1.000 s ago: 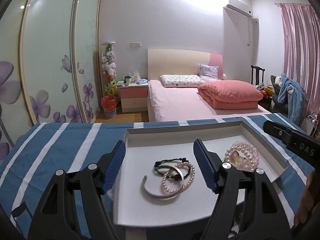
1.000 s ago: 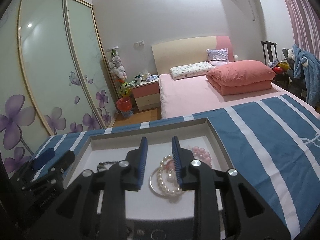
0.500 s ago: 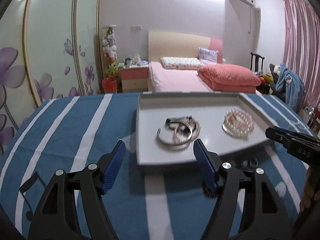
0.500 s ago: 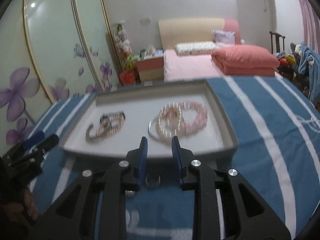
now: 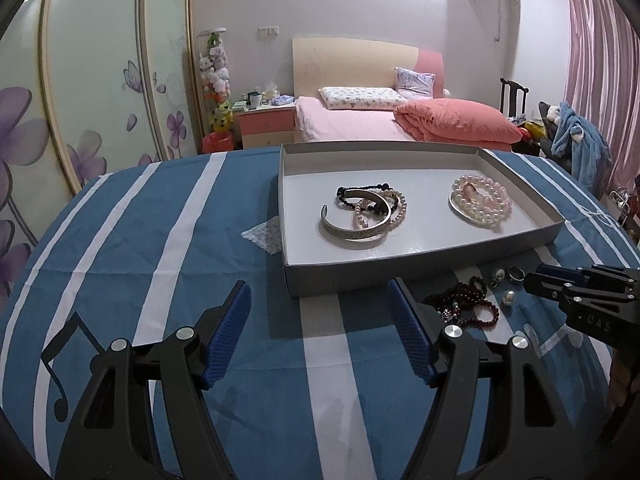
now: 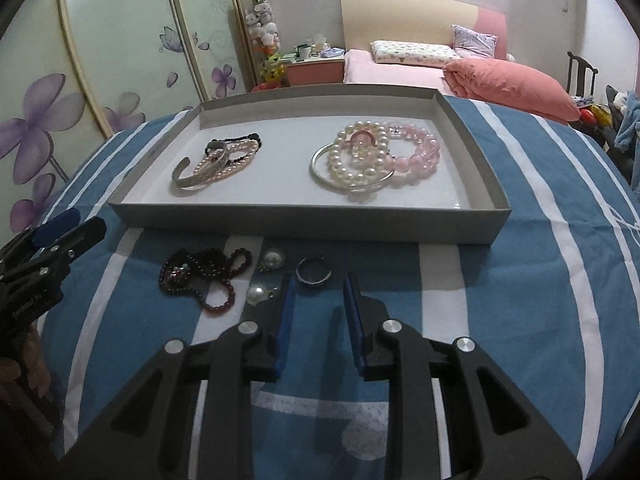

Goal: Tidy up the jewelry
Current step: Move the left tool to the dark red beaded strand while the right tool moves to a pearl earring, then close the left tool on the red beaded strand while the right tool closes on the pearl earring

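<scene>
Left gripper (image 5: 320, 336): fingers standing released, gripping nothing.
Right gripper (image 6: 320, 308): fingers hovering narrowly parted, empty; ring (image 6: 314, 271) lying just ahead.

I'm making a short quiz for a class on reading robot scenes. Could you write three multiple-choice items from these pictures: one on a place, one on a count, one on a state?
1. Where is the dark red bead bracelet?
A in the tray
B on the cloth before the tray
C between fingers

2. How many jewelry piles lie in the grey tray?
A one
B two
C four

3. What does the right gripper hold?
A nothing
B a ring
C a pearl

Key: 1 B, it lies on the striped cloth. 2 B, one pile at each end. 3 A, the gap between its fingers is bare; the ring lies just ahead.
</scene>
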A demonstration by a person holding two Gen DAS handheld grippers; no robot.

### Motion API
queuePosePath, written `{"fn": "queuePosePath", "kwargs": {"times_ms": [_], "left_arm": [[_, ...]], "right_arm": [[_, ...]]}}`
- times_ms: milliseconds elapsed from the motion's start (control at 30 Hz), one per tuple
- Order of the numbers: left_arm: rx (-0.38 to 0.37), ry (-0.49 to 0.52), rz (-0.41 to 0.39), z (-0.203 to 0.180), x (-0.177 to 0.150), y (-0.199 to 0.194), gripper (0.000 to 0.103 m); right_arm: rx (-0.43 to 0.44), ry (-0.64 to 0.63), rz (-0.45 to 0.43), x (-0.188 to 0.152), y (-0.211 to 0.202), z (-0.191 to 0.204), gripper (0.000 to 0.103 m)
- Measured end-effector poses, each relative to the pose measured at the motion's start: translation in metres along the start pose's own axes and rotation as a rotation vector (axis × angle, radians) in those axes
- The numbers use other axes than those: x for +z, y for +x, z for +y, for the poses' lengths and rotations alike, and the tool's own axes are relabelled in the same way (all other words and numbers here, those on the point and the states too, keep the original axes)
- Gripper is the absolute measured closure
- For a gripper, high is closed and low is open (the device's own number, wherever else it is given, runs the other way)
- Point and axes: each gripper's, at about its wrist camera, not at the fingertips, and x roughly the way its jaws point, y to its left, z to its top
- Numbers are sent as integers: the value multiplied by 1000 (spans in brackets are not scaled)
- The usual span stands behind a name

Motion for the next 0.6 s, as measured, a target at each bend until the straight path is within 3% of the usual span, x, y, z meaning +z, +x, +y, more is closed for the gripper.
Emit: {"fn": "queuePosePath", "kwargs": {"times_ms": [333,600], "left_arm": [[3,-20,6,4,-3,1,33],[3,-20,10,5,-2,2,33]], "right_arm": [[66,-63,12,0,3,24,78],[29,-127,19,0,8,36,87]]}}
